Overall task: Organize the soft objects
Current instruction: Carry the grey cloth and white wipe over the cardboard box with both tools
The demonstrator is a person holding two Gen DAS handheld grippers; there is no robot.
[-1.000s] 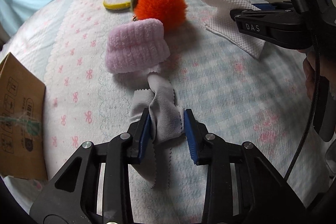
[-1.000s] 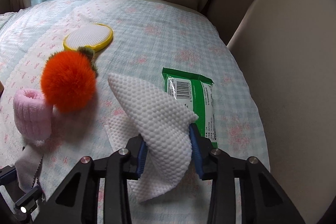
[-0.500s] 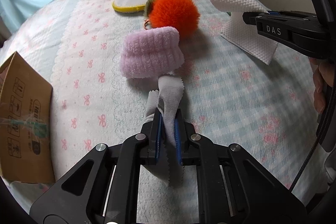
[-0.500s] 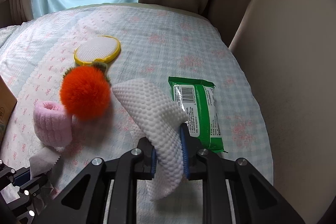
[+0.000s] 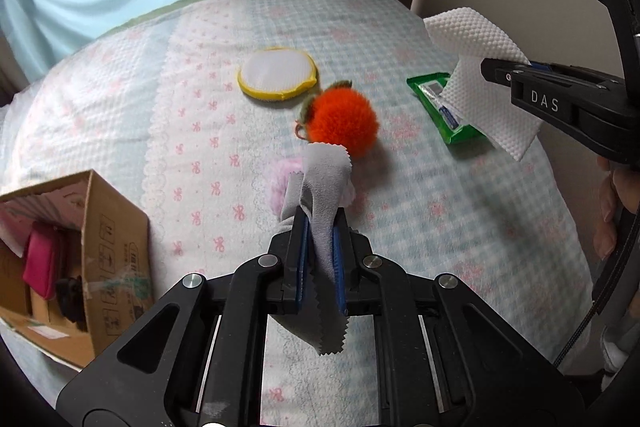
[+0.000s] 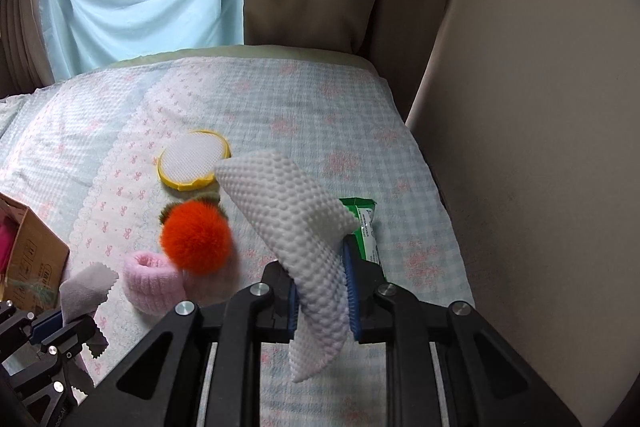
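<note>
A grey cloth (image 5: 325,187) is pinched tight between the fingers of the left gripper (image 5: 319,227) and is held up above the bed (image 5: 460,227). Its zigzag edge hangs down below the fingers. A white bumpy cloth (image 6: 296,227) is squeezed between the fingers of the right gripper (image 6: 320,269) and is also held up off the bed. An orange fluffy ball (image 6: 196,241) is seen on the bed, touching a pink fuzzy roll (image 6: 152,281). A round yellow-rimmed pad (image 6: 195,159) is laid behind the ball. A green packet (image 5: 446,113) is laid to the right. A cardboard box (image 5: 72,263) with a pink thing inside is seen at the left.
</note>
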